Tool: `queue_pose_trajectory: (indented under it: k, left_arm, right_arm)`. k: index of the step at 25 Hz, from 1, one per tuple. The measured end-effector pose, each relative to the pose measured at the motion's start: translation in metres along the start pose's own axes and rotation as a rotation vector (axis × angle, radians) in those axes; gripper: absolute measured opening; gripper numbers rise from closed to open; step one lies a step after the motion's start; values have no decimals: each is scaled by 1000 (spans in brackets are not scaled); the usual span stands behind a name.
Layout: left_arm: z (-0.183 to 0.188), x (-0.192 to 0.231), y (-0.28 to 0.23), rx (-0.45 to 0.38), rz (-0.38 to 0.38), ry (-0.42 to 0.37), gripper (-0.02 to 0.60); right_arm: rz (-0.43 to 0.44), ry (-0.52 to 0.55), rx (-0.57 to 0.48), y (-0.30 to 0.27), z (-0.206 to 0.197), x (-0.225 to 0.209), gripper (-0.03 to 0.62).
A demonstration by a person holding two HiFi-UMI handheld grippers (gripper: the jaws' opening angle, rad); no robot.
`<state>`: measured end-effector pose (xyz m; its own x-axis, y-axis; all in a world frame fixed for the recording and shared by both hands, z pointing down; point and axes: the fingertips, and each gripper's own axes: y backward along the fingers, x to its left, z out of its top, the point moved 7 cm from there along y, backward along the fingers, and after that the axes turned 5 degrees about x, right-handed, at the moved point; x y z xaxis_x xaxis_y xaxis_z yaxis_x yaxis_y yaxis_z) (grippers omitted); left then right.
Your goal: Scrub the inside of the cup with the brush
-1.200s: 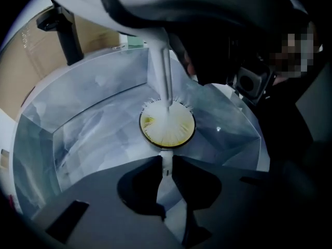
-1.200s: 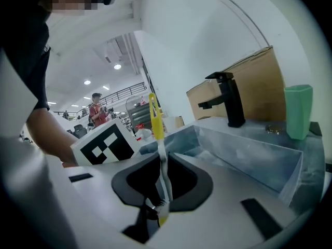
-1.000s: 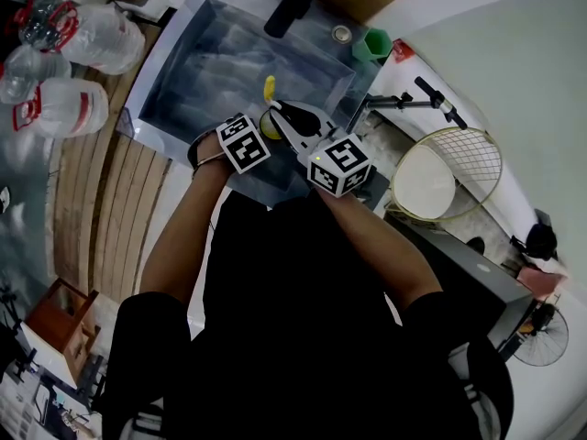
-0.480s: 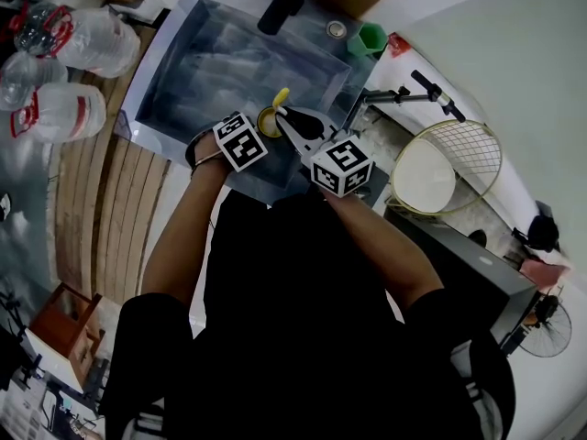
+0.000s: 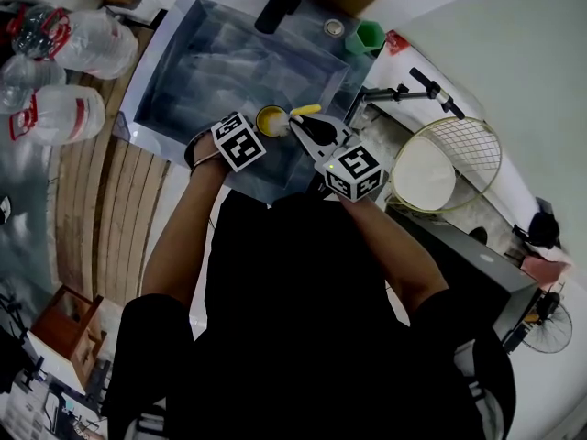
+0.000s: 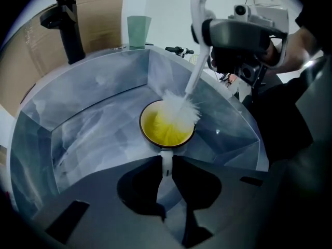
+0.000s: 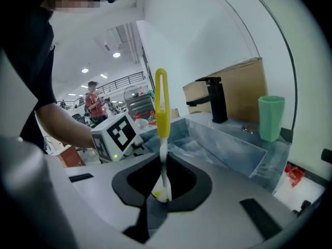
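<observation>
Both grippers clamped: left gripper (image 6: 166, 166) on the handle of the cup (image 6: 158, 131), mid-frame over the sink (image 5: 183, 53); right gripper (image 7: 164, 183) on the brush (image 6: 182, 107). Brush handle has tipped from upright toward frame right, with the bristles inside the cup, so scrubbing looks under way.

A big workshop hall is showing: a grey sink (image 5: 229, 62) with black tap (image 7: 215, 100) is sitting among water jugs (image 5: 64, 108) and a cardboard box (image 7: 244, 87), ceiling lights (image 7: 116, 55) shining over a railed gallery (image 7: 124, 79).

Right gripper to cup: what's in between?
Only the brush. In the left gripper view its white stem runs down from the right gripper to the yellow cup, with the bristles in the cup's mouth. Nothing else intervenes.
</observation>
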<state>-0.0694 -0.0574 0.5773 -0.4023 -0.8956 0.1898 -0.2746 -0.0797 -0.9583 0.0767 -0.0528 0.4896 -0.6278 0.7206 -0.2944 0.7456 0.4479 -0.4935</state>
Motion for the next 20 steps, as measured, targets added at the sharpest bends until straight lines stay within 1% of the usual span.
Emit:
queue_pose_trajectory:
  k: [2,5,7,10,14,16,18,20]
  left_arm:
    - [0,0,0,4,2,-6,71]
    - [0,-1,0,3,6,-6,71]
    - [1,-2,0,0,8,-3,71]
    - [2,-2,-1,-2,12,-5,71]
    - [2,-2,-1,4,18,-14,71]
    - [2,-3,-1,9,20,-15,71]
    - [3,-3,-1,13,20,-18,71]
    - [3,-4,-1,17,21,-18,71]
  right_arm:
    - [-8,-17,6,-6,0,-4,48]
    - [-6,31,16,-6,13,-5,48]
    - [-16,50,2,0,22,-9,48]
    - [-31,38,-27,6,30,-14,49]
    - [-32,62,1,-9,19,-10,48]
    - [-29,53,8,-19,10,-12,48]
    - [-24,38,5,-24,12,-13,48]
    - [-8,56,-6,-24,23,-10,48]
